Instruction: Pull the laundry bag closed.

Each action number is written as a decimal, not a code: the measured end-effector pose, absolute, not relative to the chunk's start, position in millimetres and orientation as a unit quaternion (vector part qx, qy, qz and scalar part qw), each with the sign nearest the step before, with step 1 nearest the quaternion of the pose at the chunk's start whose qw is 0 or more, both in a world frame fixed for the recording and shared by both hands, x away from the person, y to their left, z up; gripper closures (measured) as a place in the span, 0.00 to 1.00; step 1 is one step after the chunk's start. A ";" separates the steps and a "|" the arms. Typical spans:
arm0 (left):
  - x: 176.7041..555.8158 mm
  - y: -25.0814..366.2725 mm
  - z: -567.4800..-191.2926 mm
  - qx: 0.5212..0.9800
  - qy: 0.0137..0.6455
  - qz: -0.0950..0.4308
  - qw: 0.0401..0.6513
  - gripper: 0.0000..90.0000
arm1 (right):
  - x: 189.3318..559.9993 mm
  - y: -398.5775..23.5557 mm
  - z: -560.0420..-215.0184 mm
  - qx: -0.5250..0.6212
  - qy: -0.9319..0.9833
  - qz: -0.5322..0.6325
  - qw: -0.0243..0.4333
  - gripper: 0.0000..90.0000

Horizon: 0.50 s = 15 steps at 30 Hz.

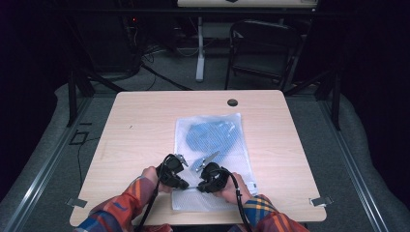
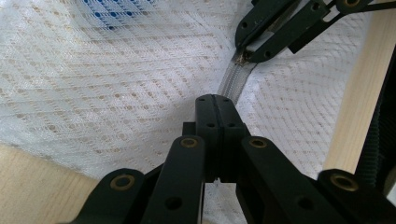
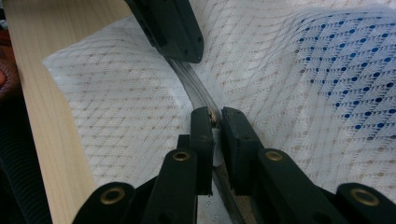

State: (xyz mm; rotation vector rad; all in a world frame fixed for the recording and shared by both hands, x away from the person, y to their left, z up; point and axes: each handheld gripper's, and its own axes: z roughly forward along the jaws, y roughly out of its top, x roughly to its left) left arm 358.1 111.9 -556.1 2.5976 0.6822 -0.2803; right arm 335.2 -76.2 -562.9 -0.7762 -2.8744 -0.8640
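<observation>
We see a white mesh bag (image 1: pixel 212 145) lying flat on the wooden bench (image 1: pixel 140 130), a little right of the middle and reaching to the near edge, with a blue cloth (image 1: pixel 212 135) inside it, showing through the mesh in the far half. On the left, our left gripper (image 1: pixel 186 185) rests on the near part of the bag, its jaws pressed together on the zipper band (image 2: pixel 236 84) that runs along the mesh; in the left gripper view the two black pads meet with no gap at the end of that band. Just to its right, almost touching, our right gripper (image 1: pixel 198 187) is clamped on the zipper pull (image 3: pixel 213 116), a small brass-coloured piece caught between its jaws. We can read no label or writing on the bag. Far beyond the bench, a dark chair (image 1: pixel 261 48) stands on the floor.
</observation>
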 end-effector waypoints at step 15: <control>360.3 116.1 -558.5 0.933 0.259 -0.113 0.224 1.00 | 329.2 -74.1 -558.0 -0.226 -0.937 -0.266 -0.005 0.96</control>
